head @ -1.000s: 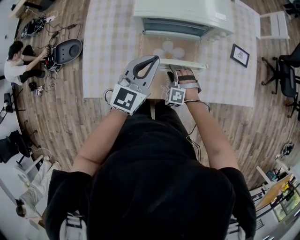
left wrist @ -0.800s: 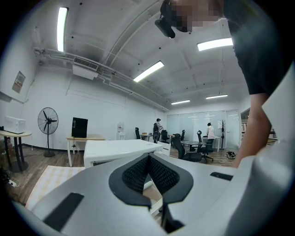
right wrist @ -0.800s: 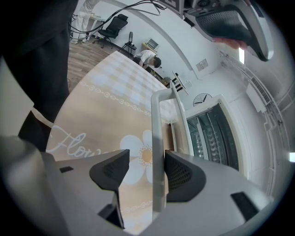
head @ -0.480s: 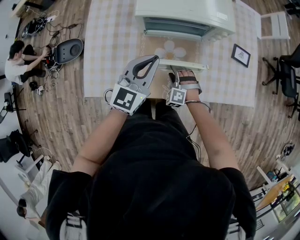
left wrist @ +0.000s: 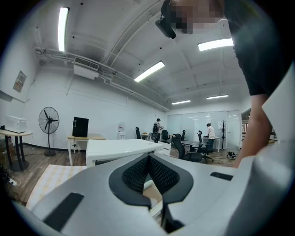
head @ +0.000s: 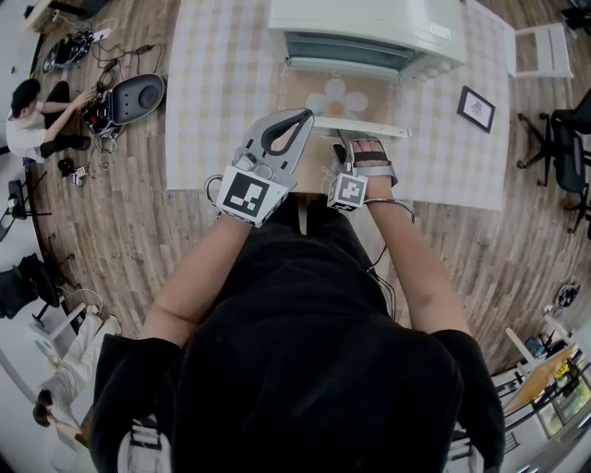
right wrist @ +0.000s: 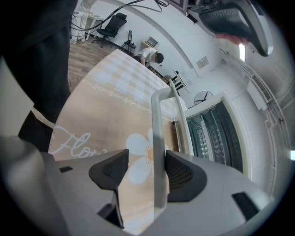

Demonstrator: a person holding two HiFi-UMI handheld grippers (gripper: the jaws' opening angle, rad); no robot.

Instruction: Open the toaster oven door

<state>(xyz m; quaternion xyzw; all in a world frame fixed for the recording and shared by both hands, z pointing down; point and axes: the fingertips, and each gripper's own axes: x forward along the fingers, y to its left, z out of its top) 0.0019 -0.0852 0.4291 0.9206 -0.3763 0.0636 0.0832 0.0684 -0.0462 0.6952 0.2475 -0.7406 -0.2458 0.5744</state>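
The white toaster oven (head: pixel 369 23) stands at the far side of the table. Its glass door (head: pixel 342 97) lies folded down flat towards me, and the dark cavity (right wrist: pixel 216 133) with its racks is exposed. My right gripper (head: pixel 343 148) is at the door's front edge. The pale handle bar (right wrist: pixel 159 138) runs between the jaws, which are opening. The bar lies close to the right pad (right wrist: pixel 182 173) with a gap to the left one. My left gripper (head: pixel 286 125) hovers left of the handle, pointing up and away, shut on nothing.
A checked cloth (head: pixel 222 92) covers the table, with a flower-print mat visible through the door glass. A small framed picture (head: pixel 476 108) lies to the right of the oven. A person (head: pixel 37 111) sits on the floor at far left, and office chairs (head: pixel 563 148) stand at right.
The door, handle and both grippers stay where they were. Only the person on the floor at the left has shifted a little.
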